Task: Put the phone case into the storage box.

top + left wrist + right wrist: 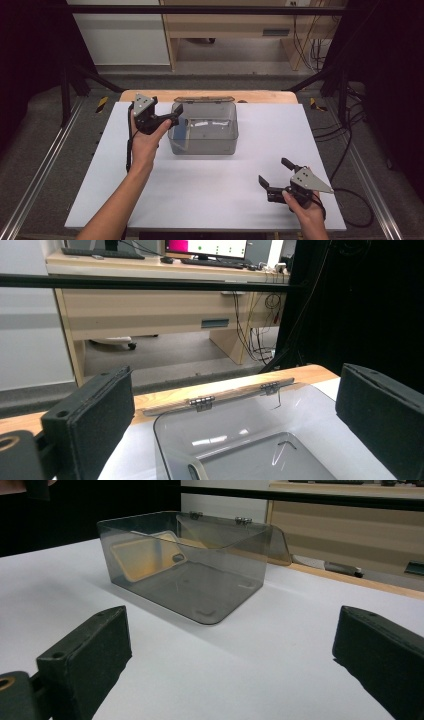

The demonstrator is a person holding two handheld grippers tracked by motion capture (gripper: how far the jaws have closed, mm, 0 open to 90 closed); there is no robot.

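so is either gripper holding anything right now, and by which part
Nothing is held. The left gripper hangs open at the left rim of the clear box, jaws apart and empty. The right gripper is open over the bare table.

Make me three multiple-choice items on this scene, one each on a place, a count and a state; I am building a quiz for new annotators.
1. Where is the left tongs?
A. at the clear box's left rim
B. on the floor
C. beside the right tongs

2. How many hinges join the lid to the clear box?
A. none
B. two
C. five

3. How do the right tongs stand?
A. shut on the box
B. open, holding nothing
C. shut on a cloth

Key: 1 A, high view shows it at that rim. 2 B, left gripper view shows two. 3 B, jaws spread over bare table.
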